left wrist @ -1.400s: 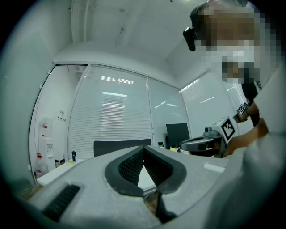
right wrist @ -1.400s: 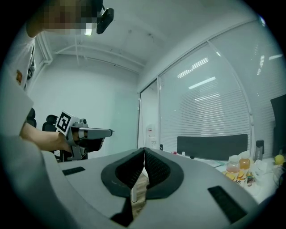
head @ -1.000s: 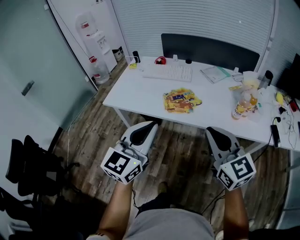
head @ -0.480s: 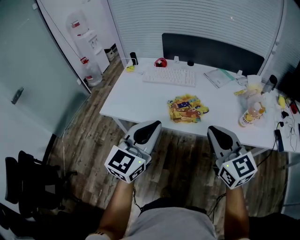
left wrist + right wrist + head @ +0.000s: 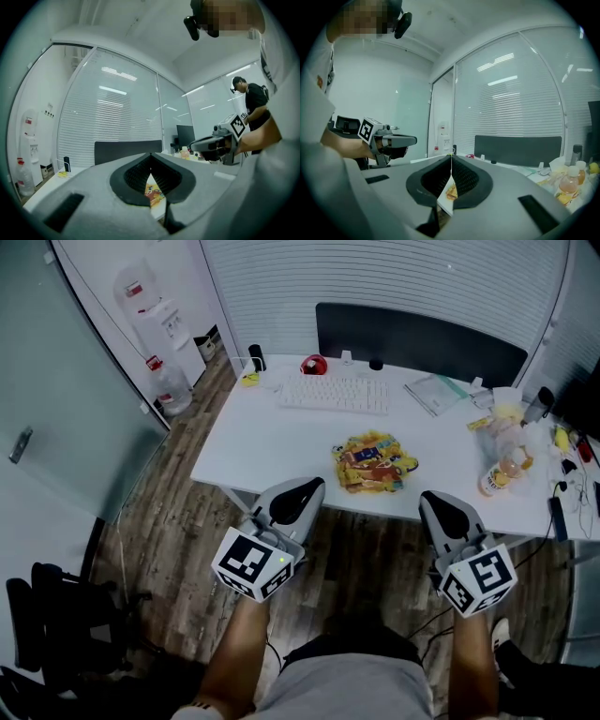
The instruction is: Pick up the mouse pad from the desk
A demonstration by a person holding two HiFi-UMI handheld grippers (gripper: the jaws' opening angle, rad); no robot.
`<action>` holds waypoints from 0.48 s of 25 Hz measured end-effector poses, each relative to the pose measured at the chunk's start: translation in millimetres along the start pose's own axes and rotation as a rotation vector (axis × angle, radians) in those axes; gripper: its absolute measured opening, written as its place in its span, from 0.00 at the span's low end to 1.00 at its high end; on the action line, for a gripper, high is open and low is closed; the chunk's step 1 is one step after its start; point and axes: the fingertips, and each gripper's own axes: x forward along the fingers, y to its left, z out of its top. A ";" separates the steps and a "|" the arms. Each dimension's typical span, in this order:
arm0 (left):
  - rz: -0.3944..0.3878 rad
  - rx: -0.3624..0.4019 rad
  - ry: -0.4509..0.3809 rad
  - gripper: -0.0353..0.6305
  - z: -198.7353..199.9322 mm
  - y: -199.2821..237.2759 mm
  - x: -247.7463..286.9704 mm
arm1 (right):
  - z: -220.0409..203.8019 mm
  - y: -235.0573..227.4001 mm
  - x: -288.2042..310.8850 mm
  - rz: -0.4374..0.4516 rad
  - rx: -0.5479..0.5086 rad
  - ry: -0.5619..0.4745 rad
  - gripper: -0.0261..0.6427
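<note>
Left gripper [image 5: 305, 487]: jaws are pressing together tip to tip, clenched on nothing; it is hovering over the brown wood-plank floor [image 5: 178, 512], just short of the desk's near edge.
Right gripper [image 5: 434, 500]: also pinched closed and carrying nothing; it is pointing at the desk beside the left one, well apart from it.
Task item: the flat yellow-and-orange printed mouse pad [image 5: 373, 462] is lying on the white rectangular desk [image 5: 267, 442] near its front edge, ahead of both grippers; neither is touching it.
Head view only: it is showing the full layout, with a white keyboard [image 5: 336, 395] at the back, a small red round object [image 5: 313, 364] beside it, a dark grey partition panel [image 5: 422, 338] behind the desk, and a white water dispenser [image 5: 159, 310] off to the left.
Left gripper view only: a sliver of the pad is showing through the slot under the closed tips; the right gripper is appearing side-on, and another person in a black top [image 5: 251, 101] is standing far back.
Right gripper view only: it is showing the same pad sliver under its own tips, the left gripper side-on, and a clear bottle of orange drink [image 5: 569, 183] at the right.
</note>
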 end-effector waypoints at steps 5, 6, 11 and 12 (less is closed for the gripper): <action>-0.012 -0.012 0.011 0.08 -4.7 4.5 13.5 | -2.7 -11.7 6.8 -0.011 0.007 0.003 0.06; -0.012 -0.014 0.014 0.08 -6.4 6.1 16.3 | -4.1 -14.4 9.4 -0.011 0.008 0.004 0.06; 0.002 -0.019 0.027 0.08 -15.1 18.5 32.2 | -10.3 -33.0 27.0 -0.001 0.014 0.001 0.06; 0.006 -0.018 0.028 0.08 -16.5 21.9 36.1 | -11.4 -37.5 31.8 0.002 0.012 0.001 0.06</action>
